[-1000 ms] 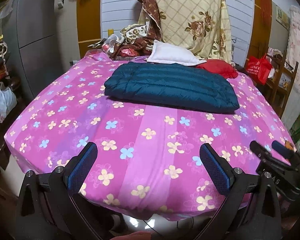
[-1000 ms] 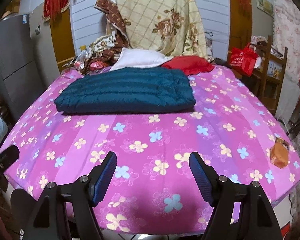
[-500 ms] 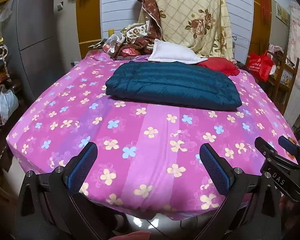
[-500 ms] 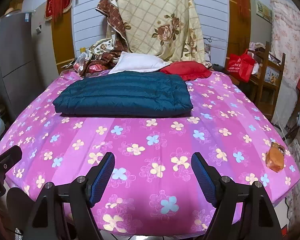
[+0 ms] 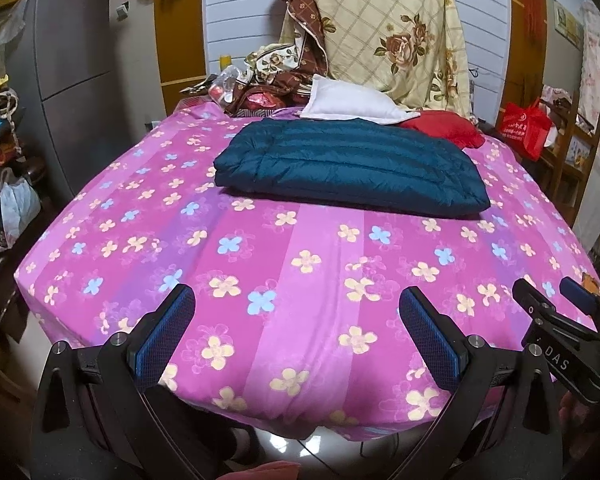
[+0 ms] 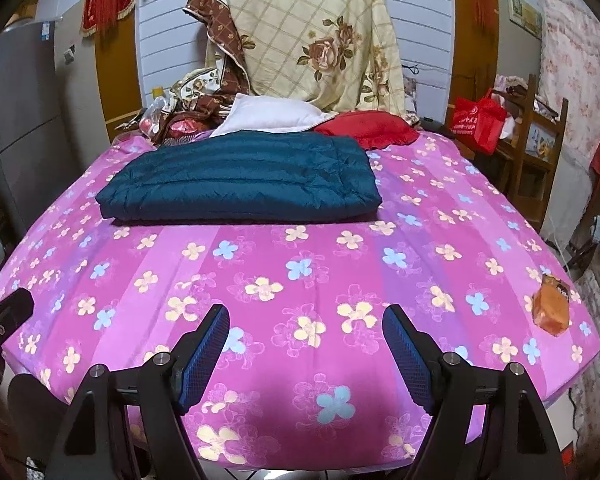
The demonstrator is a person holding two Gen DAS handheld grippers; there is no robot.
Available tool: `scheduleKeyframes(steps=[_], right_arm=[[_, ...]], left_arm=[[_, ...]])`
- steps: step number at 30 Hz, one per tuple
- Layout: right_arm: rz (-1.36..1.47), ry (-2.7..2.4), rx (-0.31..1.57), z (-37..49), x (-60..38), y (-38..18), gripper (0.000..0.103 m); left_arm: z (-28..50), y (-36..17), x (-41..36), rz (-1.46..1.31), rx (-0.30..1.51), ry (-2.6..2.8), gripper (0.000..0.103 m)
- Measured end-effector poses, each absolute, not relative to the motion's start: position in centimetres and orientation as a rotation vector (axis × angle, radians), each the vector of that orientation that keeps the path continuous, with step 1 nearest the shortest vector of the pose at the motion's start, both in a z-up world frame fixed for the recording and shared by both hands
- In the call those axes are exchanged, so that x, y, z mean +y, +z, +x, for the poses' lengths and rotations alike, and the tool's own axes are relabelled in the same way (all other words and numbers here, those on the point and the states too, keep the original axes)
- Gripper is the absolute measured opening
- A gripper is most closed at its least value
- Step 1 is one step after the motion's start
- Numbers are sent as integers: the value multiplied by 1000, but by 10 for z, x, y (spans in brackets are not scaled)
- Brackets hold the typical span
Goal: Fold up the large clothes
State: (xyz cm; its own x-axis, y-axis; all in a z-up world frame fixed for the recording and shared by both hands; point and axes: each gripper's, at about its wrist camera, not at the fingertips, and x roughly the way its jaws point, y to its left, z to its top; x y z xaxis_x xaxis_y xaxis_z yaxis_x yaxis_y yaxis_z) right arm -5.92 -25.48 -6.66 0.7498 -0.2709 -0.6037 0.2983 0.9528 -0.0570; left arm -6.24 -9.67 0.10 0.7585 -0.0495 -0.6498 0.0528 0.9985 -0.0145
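A dark teal quilted jacket lies folded into a flat rectangle on the far half of the pink flowered bed; it also shows in the right wrist view. My left gripper is open and empty, held over the bed's near edge, well short of the jacket. My right gripper is open and empty, also over the near edge. The right gripper's fingers show at the right of the left wrist view. Part of the left gripper shows at the left edge of the right wrist view.
A white pillow, a red cushion and a cream rose-print quilt pile behind the jacket. An orange packet lies on the bed's right edge. A grey fridge stands left; a wooden chair with a red bag right.
Both grippers have pulled back and risen slightly, so the bed and jacket sit a little farther away and higher in view. Both stay open. The jacket has not moved.
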Motion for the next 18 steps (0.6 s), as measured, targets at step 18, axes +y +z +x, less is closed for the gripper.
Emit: scheduleKeyframes(steps=[18], right_arm=[[33,-320,662,-58,-253,-70,77]], left_arm=[[-60,-3,-97,1,736,-64,102]])
